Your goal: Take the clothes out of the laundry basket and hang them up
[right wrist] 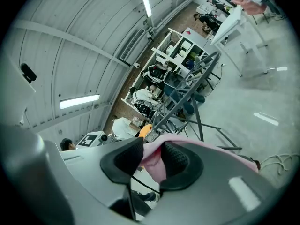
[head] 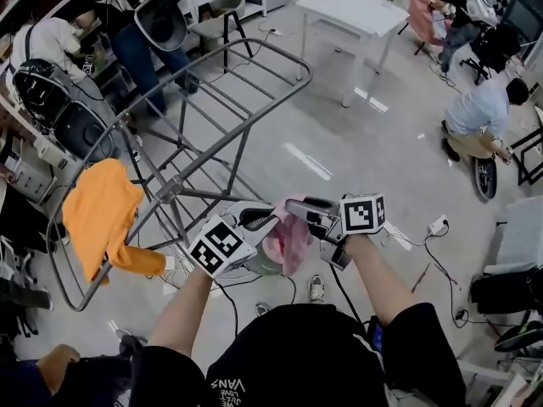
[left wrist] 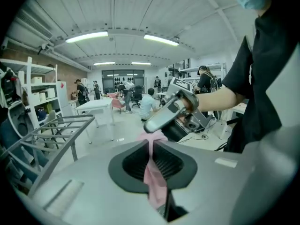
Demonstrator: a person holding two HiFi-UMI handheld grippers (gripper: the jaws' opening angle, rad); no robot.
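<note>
While the left gripper (left wrist: 151,146) has its jaws pressed together on a thin fold of the pink garment (left wrist: 154,182), the right gripper (right wrist: 152,149) stands partly open. In the right gripper view the pink garment (right wrist: 152,161) lies in the gap between the two pads and drapes over the outer jaw, with clear space on the other side, so nothing clamps it there.

In the head view the left gripper (head: 267,219) and the right gripper (head: 297,209) point toward each other, tips close together, in front of the person's chest. The pink garment (head: 293,240) hangs bunched between and below them, clear of the floor. The left gripper view shows the right gripper (left wrist: 150,125) just beyond the cloth, tilted down toward it.

Beyond the grippers stands the grey metal drying rack (head: 246,130), its near end just past the left gripper. An orange garment (head: 102,214) is draped over the rack's left edge, near its near-left corner, with one sleeve trailing down toward the floor.

Farther off, a white table (head: 348,11) stands past the rack's far end, and a person (head: 484,113) crouches on the floor at the right. Other people work along the room's left side.
</note>
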